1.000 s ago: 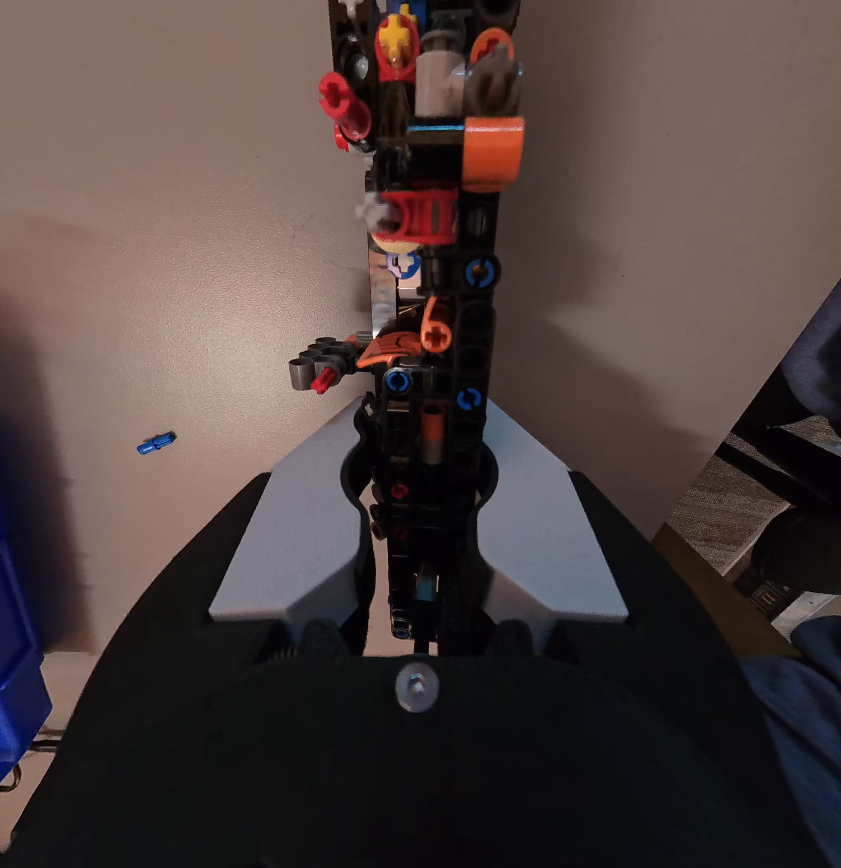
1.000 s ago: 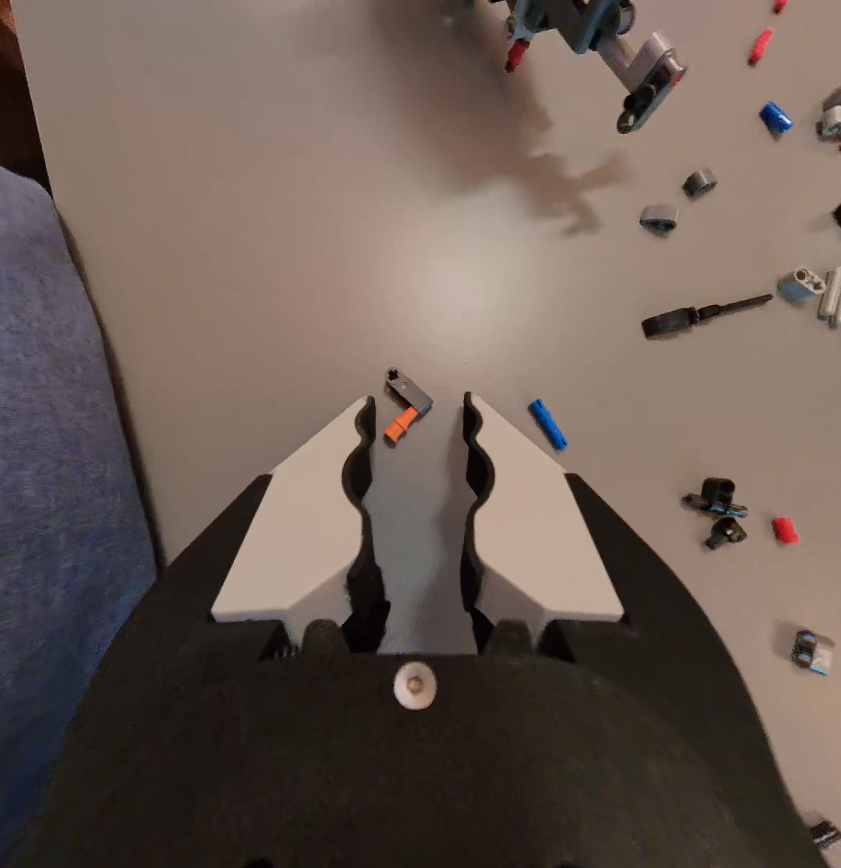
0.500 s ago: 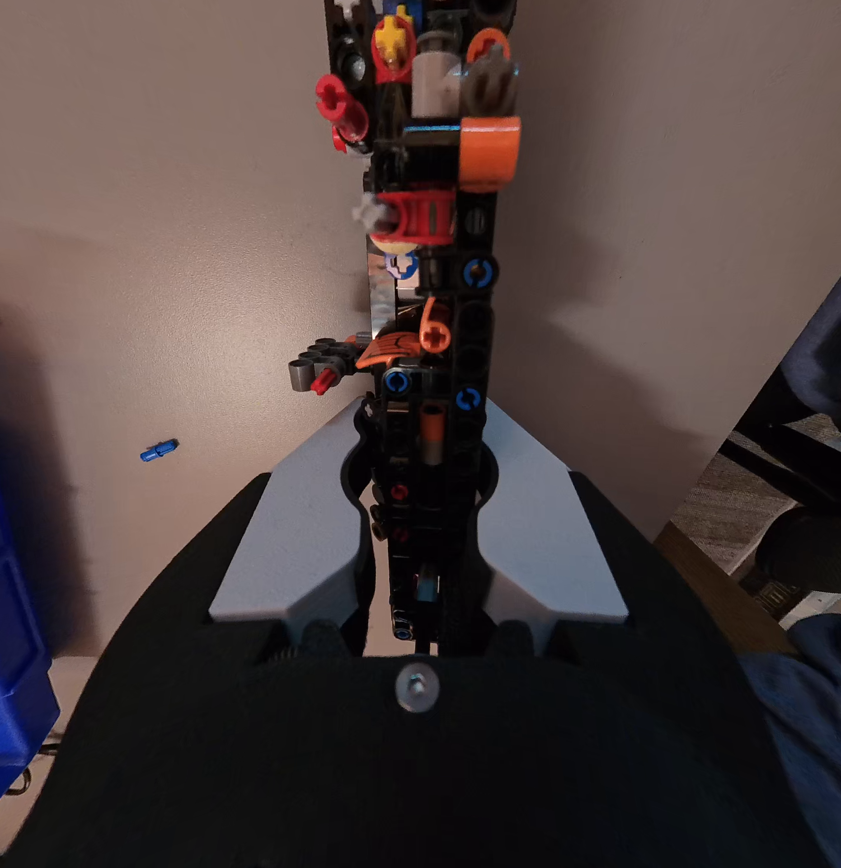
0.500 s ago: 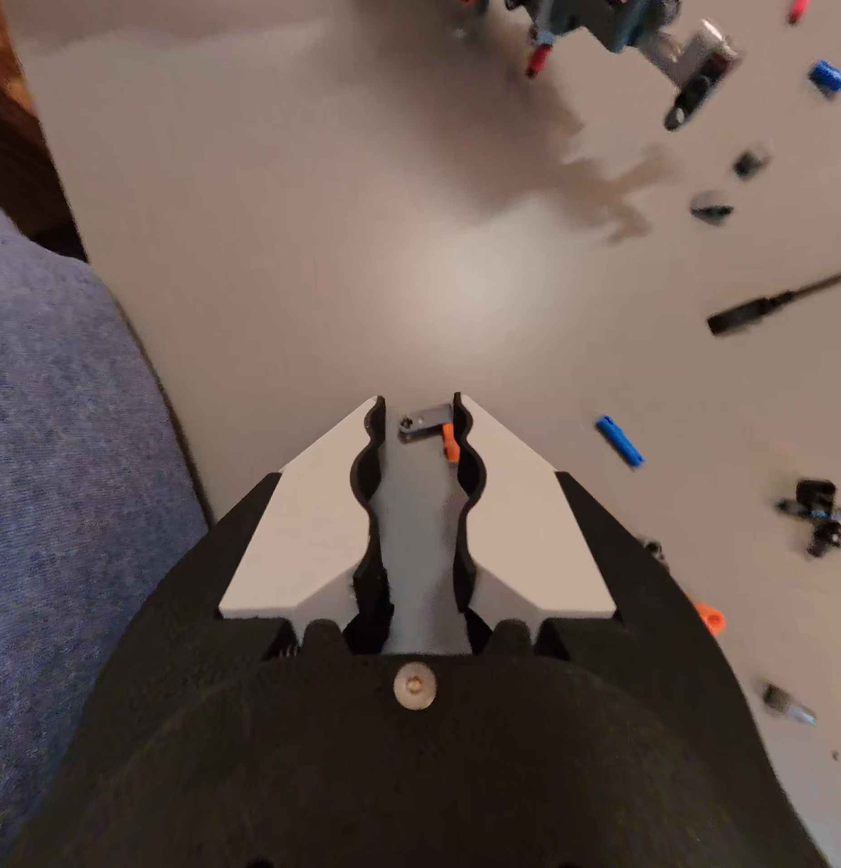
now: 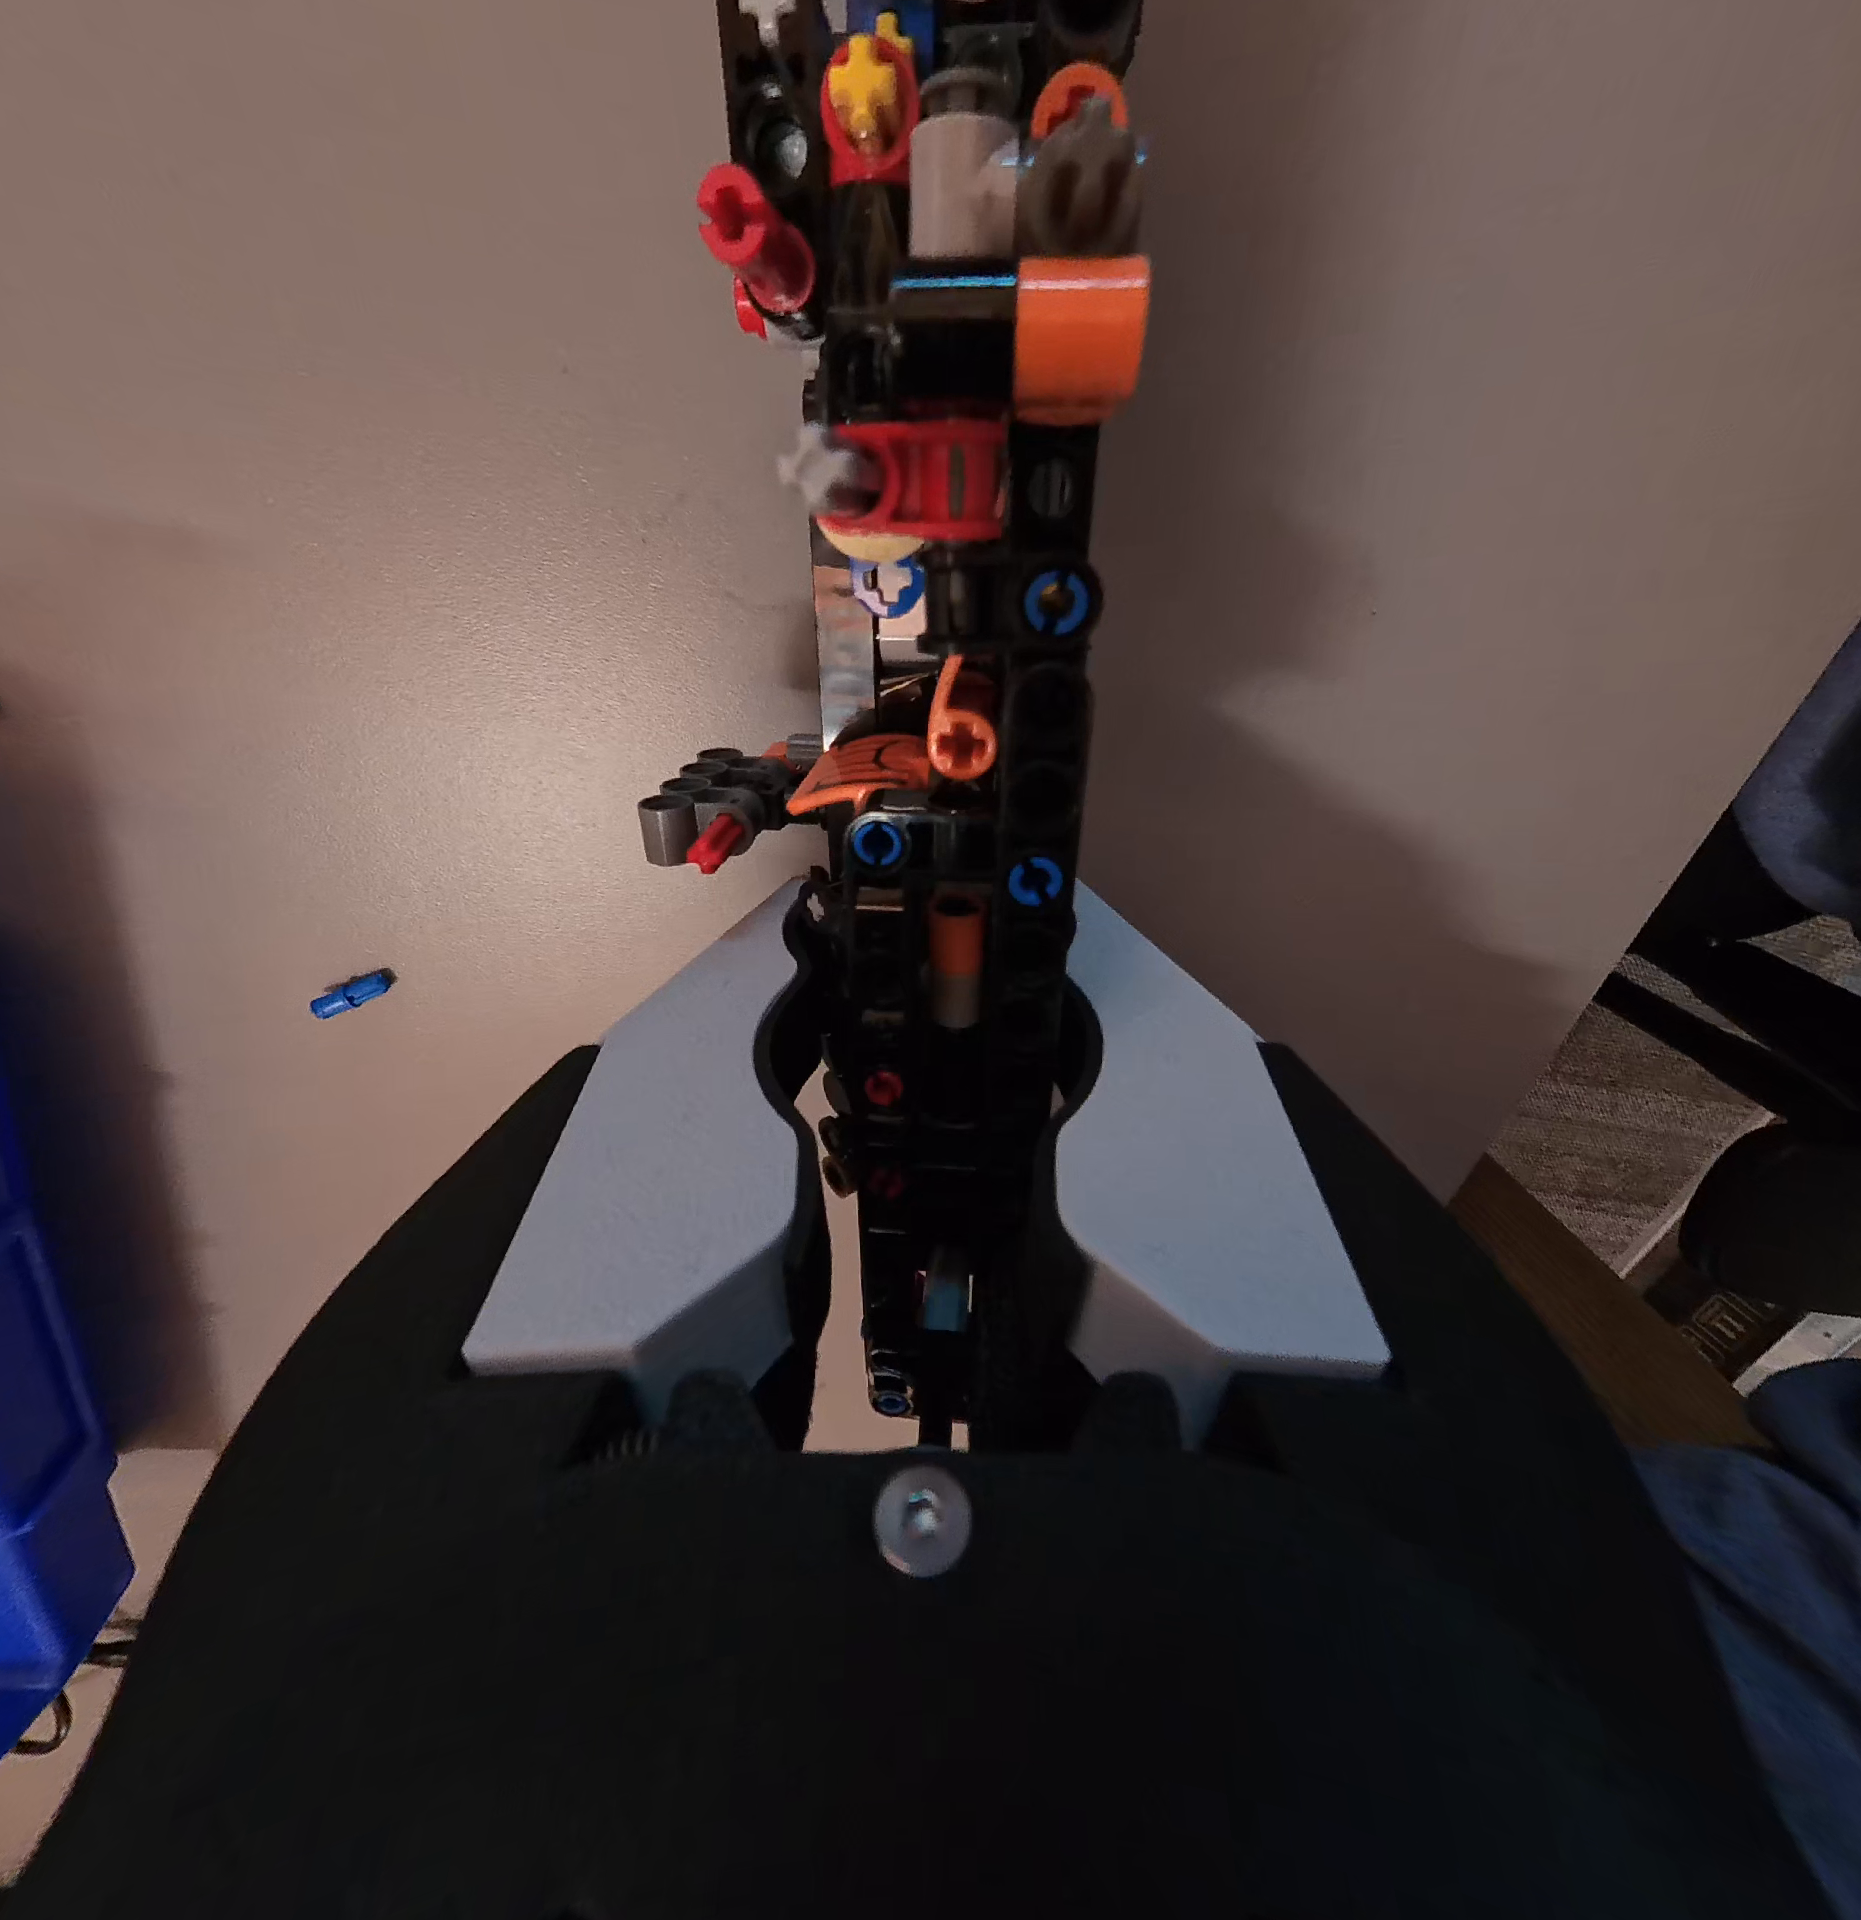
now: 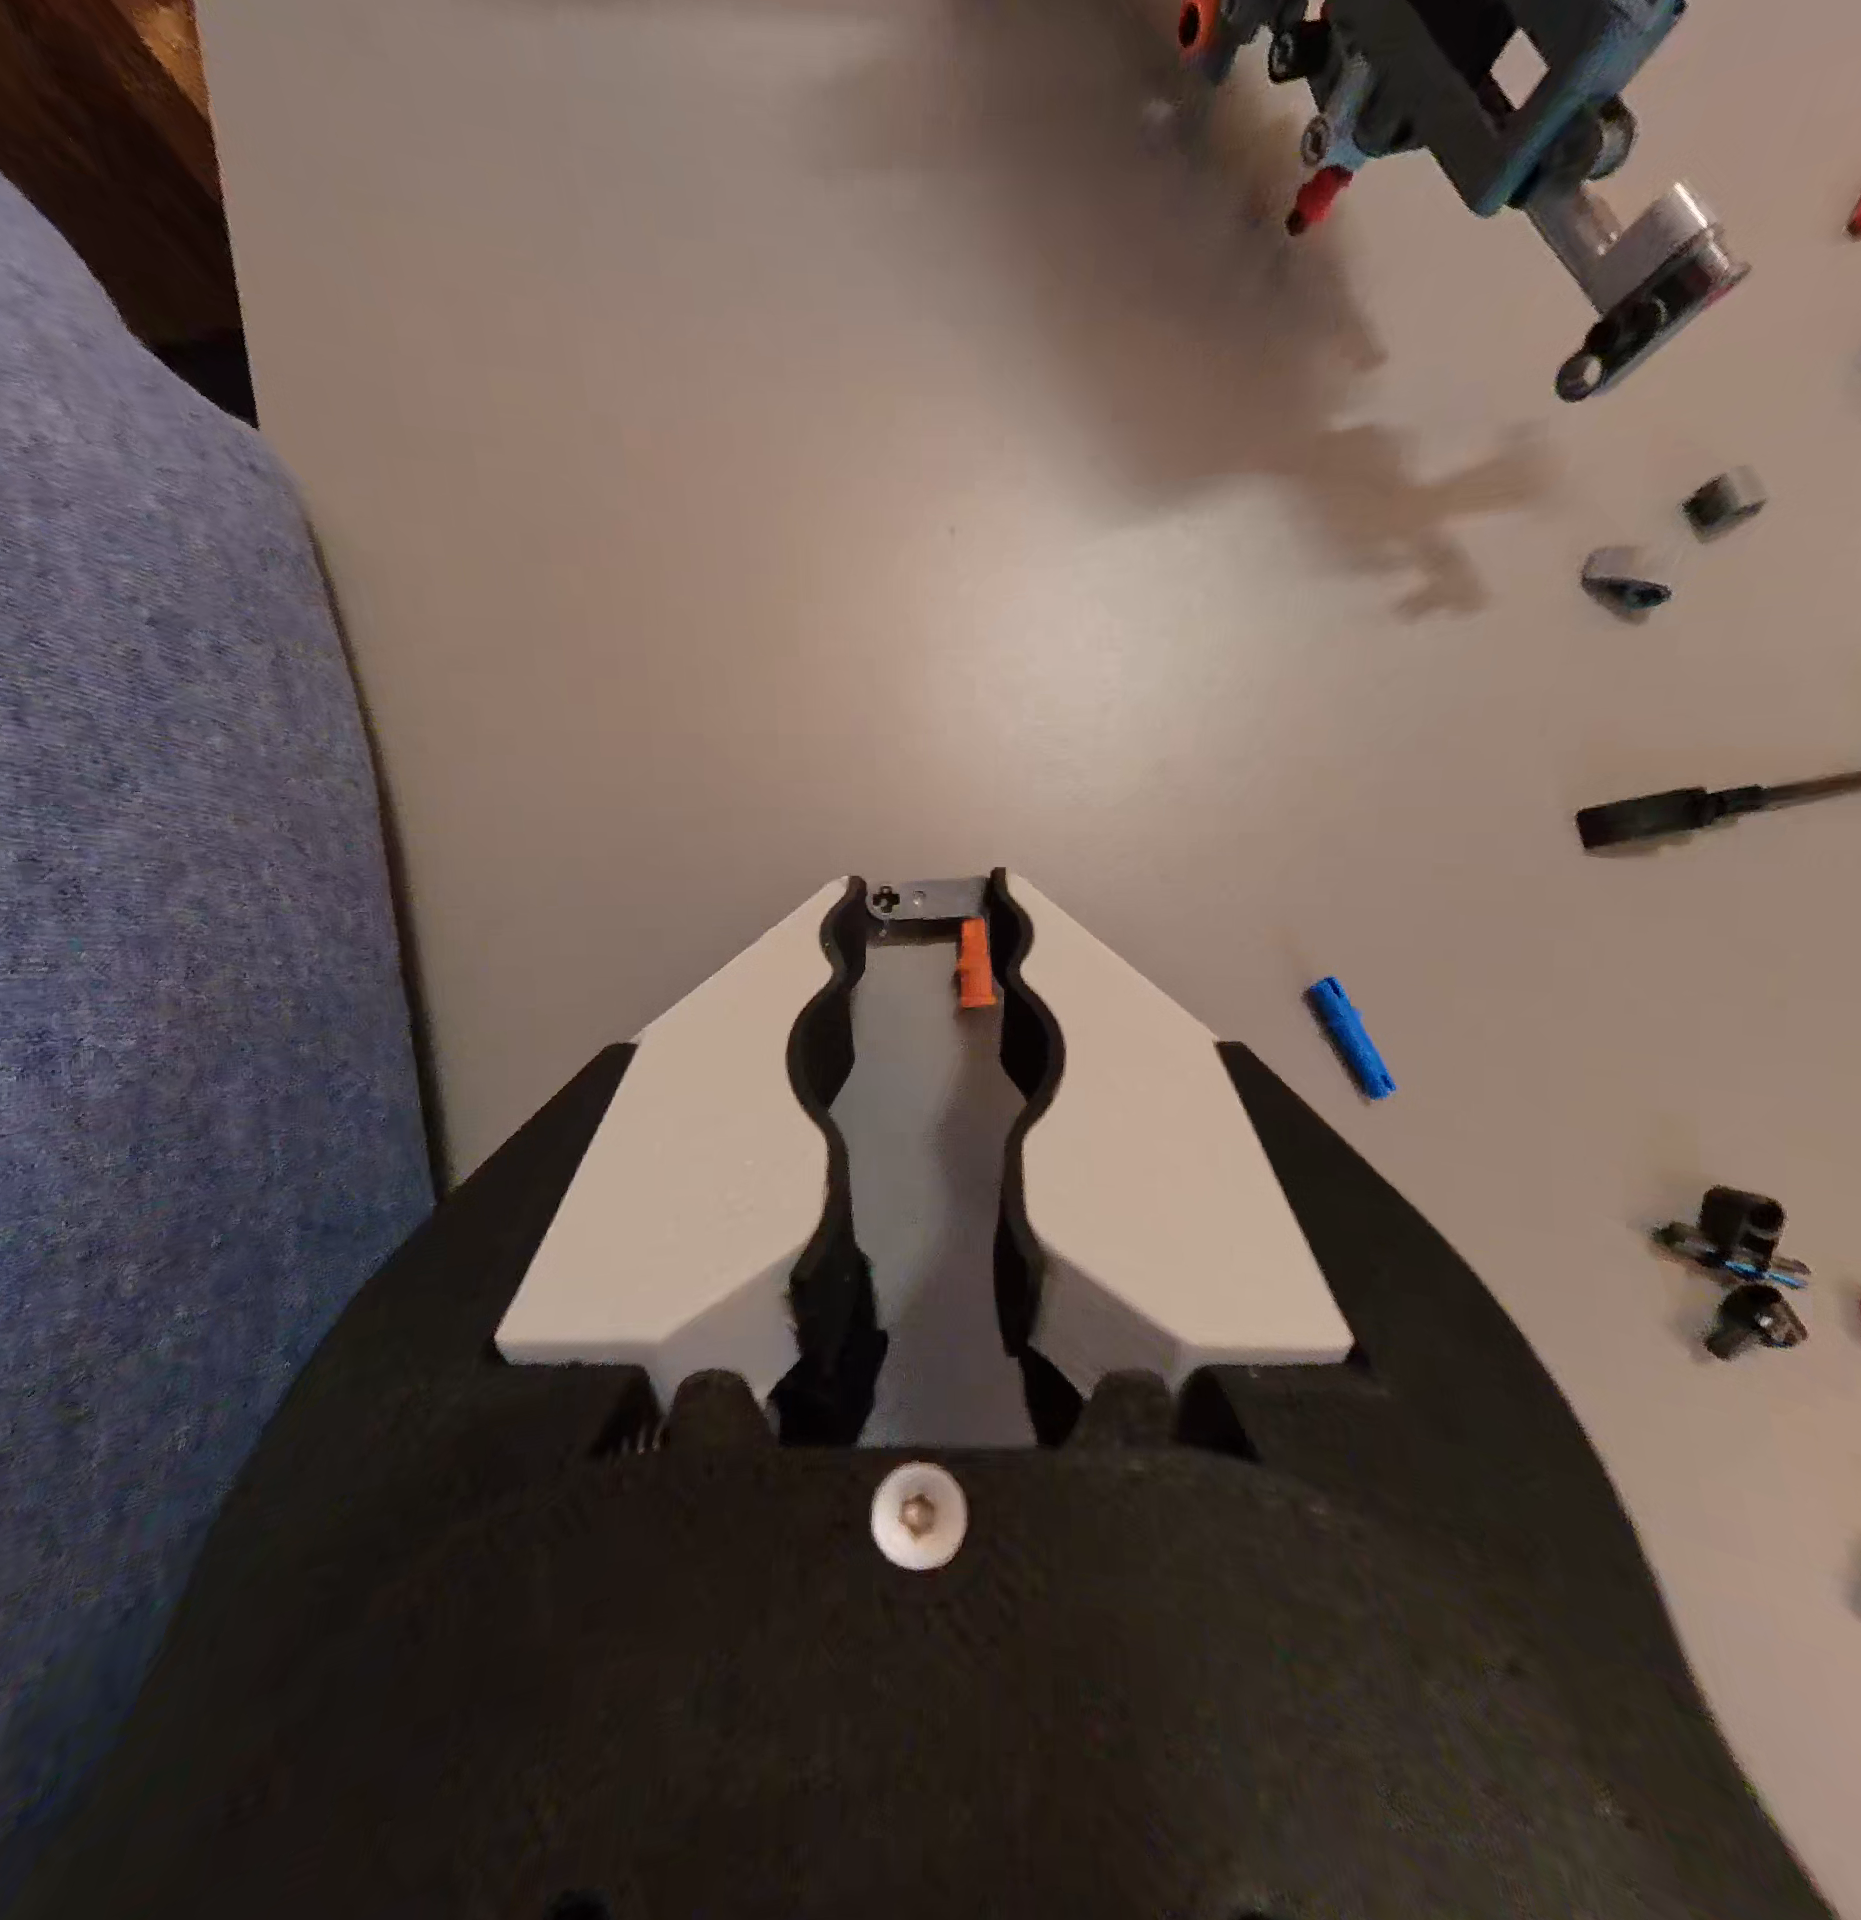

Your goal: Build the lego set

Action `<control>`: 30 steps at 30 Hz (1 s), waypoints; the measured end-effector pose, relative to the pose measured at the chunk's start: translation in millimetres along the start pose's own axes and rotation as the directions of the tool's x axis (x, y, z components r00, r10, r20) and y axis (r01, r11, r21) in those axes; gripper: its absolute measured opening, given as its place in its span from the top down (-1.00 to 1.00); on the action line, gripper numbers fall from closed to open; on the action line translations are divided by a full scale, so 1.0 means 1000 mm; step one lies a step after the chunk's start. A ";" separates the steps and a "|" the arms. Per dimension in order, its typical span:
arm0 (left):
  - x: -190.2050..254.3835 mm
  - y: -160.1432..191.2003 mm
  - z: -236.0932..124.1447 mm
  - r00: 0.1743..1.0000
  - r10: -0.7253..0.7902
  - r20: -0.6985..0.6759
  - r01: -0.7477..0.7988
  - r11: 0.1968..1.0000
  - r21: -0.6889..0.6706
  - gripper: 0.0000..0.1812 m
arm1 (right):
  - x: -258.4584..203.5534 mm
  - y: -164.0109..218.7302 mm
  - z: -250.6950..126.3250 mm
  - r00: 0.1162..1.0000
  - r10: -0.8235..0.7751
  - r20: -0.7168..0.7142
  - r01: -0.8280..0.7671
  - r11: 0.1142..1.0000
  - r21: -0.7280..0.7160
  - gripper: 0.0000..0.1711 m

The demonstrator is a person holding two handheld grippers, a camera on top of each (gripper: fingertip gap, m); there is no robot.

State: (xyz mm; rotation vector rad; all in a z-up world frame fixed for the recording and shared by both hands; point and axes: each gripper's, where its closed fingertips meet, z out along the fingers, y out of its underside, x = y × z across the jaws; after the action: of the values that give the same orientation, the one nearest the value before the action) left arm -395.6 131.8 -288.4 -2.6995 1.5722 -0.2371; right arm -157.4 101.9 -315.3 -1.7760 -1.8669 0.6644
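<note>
Left tool [image 5: 936, 935] clamped on tall black lego assembly [image 5: 957, 644] at frame centre, right tool [image 6: 926, 883] pinching small grey piece with orange pin [image 6: 941, 914], pale bench [image 6: 801, 520], blue pin [image 6: 1347, 1037] right of it.

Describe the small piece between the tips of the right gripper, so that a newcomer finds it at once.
Look at the pale table, then at the right gripper near its edge. Across its tips sits a small grey lever with an orange pin hanging from one end; the loose blue pin nearby is plain and lies outside.
</note>
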 end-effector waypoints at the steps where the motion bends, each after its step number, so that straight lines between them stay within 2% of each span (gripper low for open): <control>1: 0.000 0.000 0.000 1.000 0.000 0.000 0.000 1.000 0.001 0.60 | 0.000 -0.001 0.000 1.000 -0.009 -0.001 0.009 1.000 0.006 0.75; 6: 0.000 0.000 0.000 1.000 0.002 0.001 -0.002 1.000 0.000 0.60 | 0.004 -0.021 -0.007 0.999 -0.027 0.040 0.024 0.997 0.074 0.76; 13: 0.002 0.000 0.000 0.999 0.007 0.033 -0.008 1.000 0.010 0.60 | 0.041 -0.110 -0.027 0.983 -0.175 0.062 0.155 0.959 0.238 0.76; 17: 0.003 0.000 0.000 0.998 0.011 0.055 -0.012 1.000 0.018 0.60 | 0.064 -0.144 -0.018 0.963 -0.259 0.074 0.235 0.942 0.241 0.76; 22: 0.005 -0.001 0.000 0.996 0.022 0.084 -0.024 1.000 0.015 0.60 | 0.078 -0.162 -0.002 0.942 -0.318 0.107 0.290 0.933 0.212 0.76; 30: 0.006 -0.002 0.000 0.992 0.040 0.120 -0.041 0.999 0.011 0.61 | 0.080 -0.164 0.005 0.928 -0.346 0.137 0.325 0.932 0.158 0.77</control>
State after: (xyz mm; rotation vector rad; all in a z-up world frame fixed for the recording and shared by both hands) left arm -391.3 127.4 -287.0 -2.6144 1.5836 -0.0827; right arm -290.3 174.3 -213.8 -1.3060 -2.1153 0.7974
